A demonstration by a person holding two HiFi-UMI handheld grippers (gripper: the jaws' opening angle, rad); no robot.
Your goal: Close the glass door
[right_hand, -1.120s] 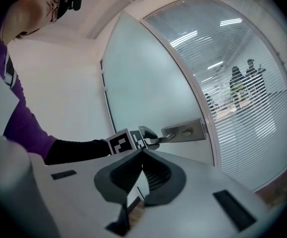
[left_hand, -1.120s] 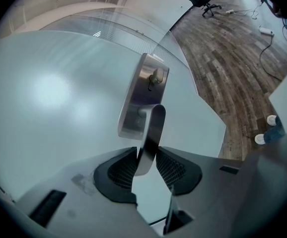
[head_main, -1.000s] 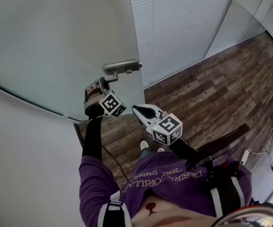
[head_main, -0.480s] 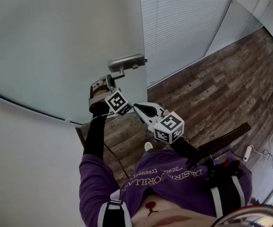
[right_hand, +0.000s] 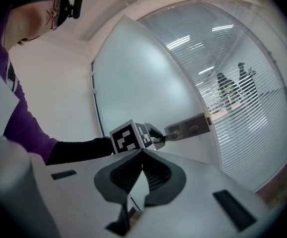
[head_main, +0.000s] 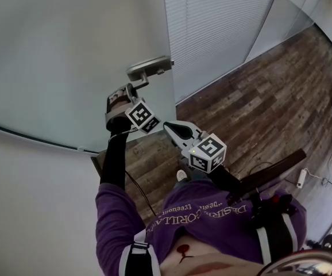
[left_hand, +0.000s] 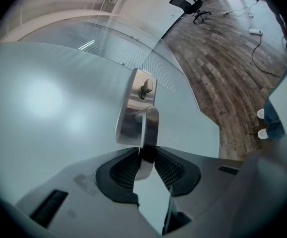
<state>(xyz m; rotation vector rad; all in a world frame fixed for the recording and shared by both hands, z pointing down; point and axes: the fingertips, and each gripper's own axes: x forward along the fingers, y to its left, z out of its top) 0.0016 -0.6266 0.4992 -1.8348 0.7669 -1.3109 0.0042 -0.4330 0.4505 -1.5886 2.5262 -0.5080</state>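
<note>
Frosted glass door [head_main: 68,50] fills the head view's 10 o'clock side; not yet shut, I'd judge. Left gripper [left_hand: 146,155] has just been closing & now pinches the metal handle [left_hand: 151,123], long axis running 12-to-6 straight out of its jaws. Right gripper [head_main: 169,127], jaws pressed together on nothing, hangs at 4 o'clock of the left, off the door – left's nearer.

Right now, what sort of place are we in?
Probably an office: a frosted glass door with a metal handle, blinds behind glass walls, and a swivel chair on a wood floor.
</note>
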